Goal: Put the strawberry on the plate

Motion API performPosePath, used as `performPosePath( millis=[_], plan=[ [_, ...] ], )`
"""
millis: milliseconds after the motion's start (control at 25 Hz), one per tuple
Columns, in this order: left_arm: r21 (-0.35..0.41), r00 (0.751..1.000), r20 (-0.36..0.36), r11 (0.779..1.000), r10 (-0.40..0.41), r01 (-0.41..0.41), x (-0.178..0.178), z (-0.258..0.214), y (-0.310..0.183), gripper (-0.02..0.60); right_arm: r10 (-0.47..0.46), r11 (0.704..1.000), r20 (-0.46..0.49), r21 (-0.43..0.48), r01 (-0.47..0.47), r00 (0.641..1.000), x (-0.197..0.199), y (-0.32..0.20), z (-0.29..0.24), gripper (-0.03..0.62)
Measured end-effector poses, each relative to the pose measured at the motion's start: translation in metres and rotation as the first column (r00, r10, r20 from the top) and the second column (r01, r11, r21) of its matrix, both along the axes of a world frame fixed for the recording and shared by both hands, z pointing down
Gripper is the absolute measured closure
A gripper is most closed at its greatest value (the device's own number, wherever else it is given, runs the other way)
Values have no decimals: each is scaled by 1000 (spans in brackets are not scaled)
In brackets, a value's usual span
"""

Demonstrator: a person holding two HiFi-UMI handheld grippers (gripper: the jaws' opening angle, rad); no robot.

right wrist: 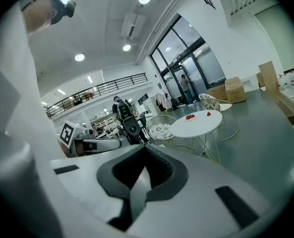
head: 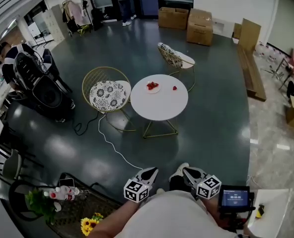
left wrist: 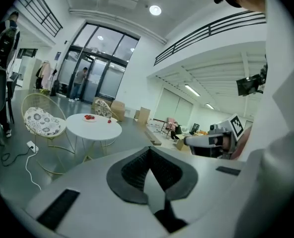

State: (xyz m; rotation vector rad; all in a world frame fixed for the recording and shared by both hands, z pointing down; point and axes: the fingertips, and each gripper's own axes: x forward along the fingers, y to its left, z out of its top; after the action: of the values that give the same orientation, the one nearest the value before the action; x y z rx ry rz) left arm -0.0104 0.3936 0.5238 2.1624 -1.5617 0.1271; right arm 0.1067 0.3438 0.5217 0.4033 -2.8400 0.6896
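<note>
Far ahead stands a round white table [head: 159, 107]. On it a small plate [head: 153, 91] carries red strawberries, and one lone strawberry [head: 175, 88] lies to the plate's right. Both grippers are held close to my body, a long way short of the table. My left gripper [head: 147, 174] and right gripper [head: 188, 171] each have their jaws together with nothing between them. The left gripper view shows its own closed pads [left wrist: 137, 170], with the table [left wrist: 95, 129] and lone strawberry [left wrist: 109, 121] in the distance. In the right gripper view the table [right wrist: 196, 125] and strawberry [right wrist: 208, 113] sit beyond its closed pads [right wrist: 159, 172].
A wire chair with a patterned cushion [head: 106, 94] stands left of the table, another chair [head: 176, 58] behind it. A white cable [head: 110, 144] runs across the dark floor. Cardboard boxes [head: 199, 26] line the back wall; a stroller [head: 42, 88] stands left. Flowers [head: 90, 225] sit near my left.
</note>
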Motion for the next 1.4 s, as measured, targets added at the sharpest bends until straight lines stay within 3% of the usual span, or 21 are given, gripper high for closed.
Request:
performPosePath(
  millis=[200, 720, 1400],
  plan=[
    [-8, 1000, -7, 1000, -14, 14, 9, -4, 4, 574, 11, 1000, -15, -13, -11, 1000, 13, 6, 3, 586],
    [4, 998, 9, 998, 58, -58, 41, -3, 3, 574, 43, 999, -28, -21, -43, 999, 37, 14, 8, 586],
    [14, 996, 9, 995, 94, -94, 49, -7, 4, 574, 90, 996, -34, -5, -90, 995, 44, 3, -5, 586]
  ],
)
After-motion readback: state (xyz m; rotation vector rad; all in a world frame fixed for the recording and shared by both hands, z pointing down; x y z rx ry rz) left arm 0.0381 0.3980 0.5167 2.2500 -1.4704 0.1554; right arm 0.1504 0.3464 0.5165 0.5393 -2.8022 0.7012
